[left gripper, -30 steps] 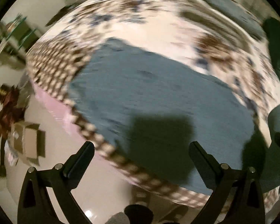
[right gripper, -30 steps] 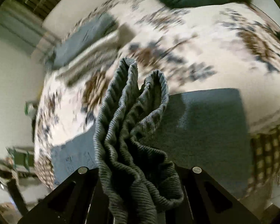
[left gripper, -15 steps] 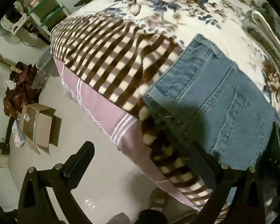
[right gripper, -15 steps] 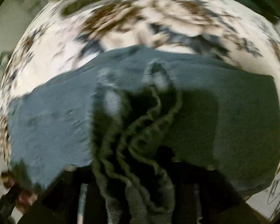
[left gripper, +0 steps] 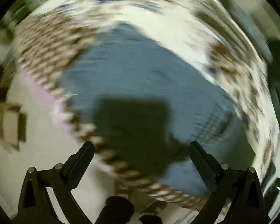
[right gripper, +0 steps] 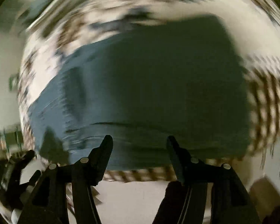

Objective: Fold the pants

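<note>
Both views are smeared by motion. The right gripper point(right gripper: 139, 140), which a second ago clamped a bunched fold of ribbed grey-green cloth, now stands with its jaws parted and nothing between them; that cloth is no longer in front of its camera. The left gripper point(left gripper: 141, 145) is spread wide and empty, as it was in both earlier views. The pants point(right gripper: 149, 85), blue denim, lie flat as a compact rectangle on the bed point(left gripper: 177, 33), at the near edge of the patterned blanket, one side running along the checked border point(right gripper: 267, 97); in the left view the pants point(left gripper: 140, 71) carry the dark shadow of the tool. The left gripper's view, half a second ago turned to the bed's corner and the floor, again faces the denim. Judgement: the carried cloth appears released, perhaps onto the denim, though blur hides where. Both tools hang just above the near edge, apart from the fabric.
</note>
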{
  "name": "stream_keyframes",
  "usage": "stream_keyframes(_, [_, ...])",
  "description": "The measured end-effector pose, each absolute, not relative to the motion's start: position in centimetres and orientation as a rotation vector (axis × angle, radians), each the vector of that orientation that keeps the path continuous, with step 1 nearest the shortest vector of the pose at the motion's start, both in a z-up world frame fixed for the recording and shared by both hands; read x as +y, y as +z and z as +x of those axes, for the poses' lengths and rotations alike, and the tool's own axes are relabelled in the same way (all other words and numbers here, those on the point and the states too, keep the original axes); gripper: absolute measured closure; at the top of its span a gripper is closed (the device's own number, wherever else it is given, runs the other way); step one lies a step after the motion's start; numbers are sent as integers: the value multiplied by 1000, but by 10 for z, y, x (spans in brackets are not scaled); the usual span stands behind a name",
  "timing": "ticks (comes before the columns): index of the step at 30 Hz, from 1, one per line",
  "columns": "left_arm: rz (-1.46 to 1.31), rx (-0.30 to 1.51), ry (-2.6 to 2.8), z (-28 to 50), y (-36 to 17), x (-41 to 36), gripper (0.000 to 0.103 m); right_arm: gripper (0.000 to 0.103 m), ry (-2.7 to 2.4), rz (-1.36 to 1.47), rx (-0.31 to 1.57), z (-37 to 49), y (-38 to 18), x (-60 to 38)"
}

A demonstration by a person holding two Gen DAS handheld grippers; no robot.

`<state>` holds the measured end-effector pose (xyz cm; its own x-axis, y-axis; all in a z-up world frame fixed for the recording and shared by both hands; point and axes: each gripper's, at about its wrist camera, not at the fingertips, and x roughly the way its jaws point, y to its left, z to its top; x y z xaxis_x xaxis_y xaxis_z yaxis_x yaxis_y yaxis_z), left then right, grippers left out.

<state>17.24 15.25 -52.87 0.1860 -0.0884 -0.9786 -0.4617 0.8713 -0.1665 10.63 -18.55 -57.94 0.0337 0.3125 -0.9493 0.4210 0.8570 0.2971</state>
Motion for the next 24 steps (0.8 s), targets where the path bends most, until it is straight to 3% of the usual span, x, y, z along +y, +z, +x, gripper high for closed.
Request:
stream_keyframes(3, [-402, 1462, 164, 201, -553, 107, 0, 41, -145, 653, 1552, 107, -589, -209])
stream_keyframes(6, [-277, 1558, 95, 222, -587, 65, 10, 41, -158, 594, 1549, 113, -592, -218])
stream_keyframes(7, [-246, 1582, 93, 224, -595, 58, 31, 41, -158, 575, 1547, 119, -593, -220])
stream_keyframes(9, [-152, 1561, 105, 223, -597, 47, 57, 41, -154, 561, 1562, 124, -600, -224])
stream_keyframes(10, [-135, 1545, 104, 222, -593, 45, 79, 41, -153, 562, 1567, 129, -601, -222])
stream_keyframes(18, [-210, 1528, 77, 201, -555, 61, 86, 41, -110, 549, 1603, 141, -606, -212])
stream_keyframes(20, [-225, 1538, 109, 196, -558, 74, 91, 41, -97, 544, 1612, 139, -604, -213])
stream_keyframes(24, [-300, 1603, 214, 193, -581, 114, 91, 41, -67, 533, 1622, 136, -603, -207])
